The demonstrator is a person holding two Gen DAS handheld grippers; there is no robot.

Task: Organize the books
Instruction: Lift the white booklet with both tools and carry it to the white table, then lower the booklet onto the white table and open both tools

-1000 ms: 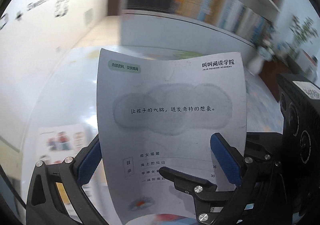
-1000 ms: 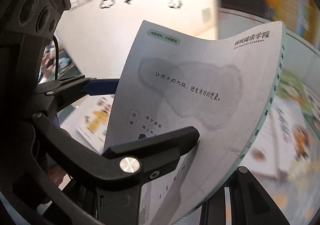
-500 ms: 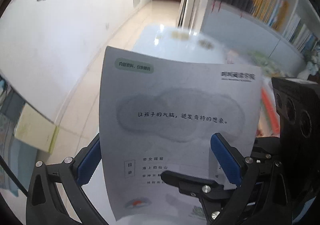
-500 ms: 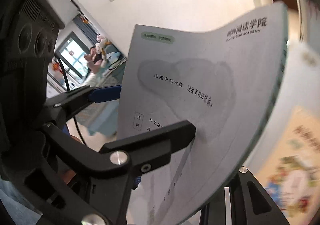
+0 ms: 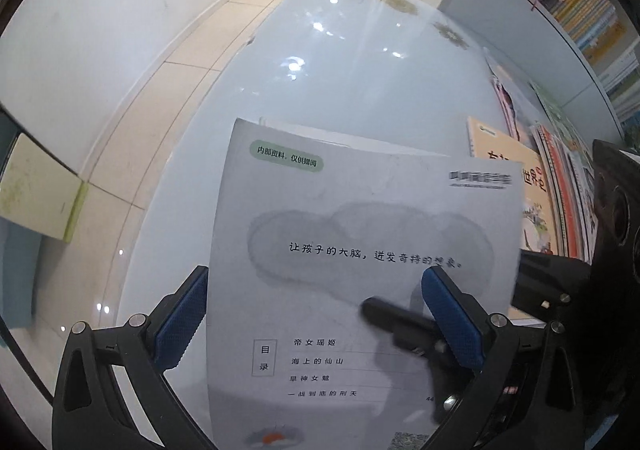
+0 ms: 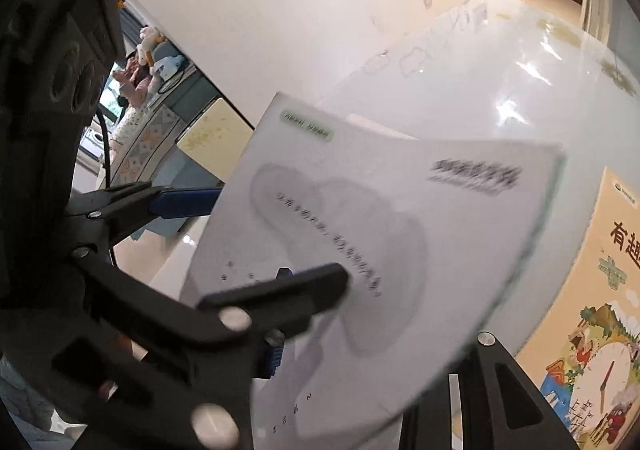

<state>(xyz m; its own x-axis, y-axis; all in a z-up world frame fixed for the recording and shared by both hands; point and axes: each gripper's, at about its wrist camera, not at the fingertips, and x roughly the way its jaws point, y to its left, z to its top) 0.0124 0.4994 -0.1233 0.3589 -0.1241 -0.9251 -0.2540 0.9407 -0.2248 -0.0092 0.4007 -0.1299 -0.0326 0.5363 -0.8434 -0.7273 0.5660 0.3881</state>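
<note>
A thin white book point(image 5: 360, 209) with black Chinese print hangs cover-up just above the pale glossy table point(image 5: 340, 89). My right gripper point(image 6: 412, 308) is shut on it, one black finger across the cover and the other under the book's point(image 6: 400, 209) near edge. That upper finger point(image 5: 392, 318) also shows in the left wrist view. My left gripper point(image 5: 314, 274) stands open, its blue pads wide apart. The left pad sits beside the book's left edge and the right pad in front of the cover, neither one clamping it.
An orange picture book point(image 6: 608, 290) lies flat on the table to the right, with several more books point(image 5: 560, 169) in a row beyond it. A bookshelf point(image 5: 592, 9) stands behind them. Left of the table are the tiled floor point(image 5: 140, 89) and a yellow-green board point(image 5: 36, 193).
Both grippers have come down together with the book, from facing the wall and shelves to looking down at the tabletop. The book now lies flatter in the right wrist view.
</note>
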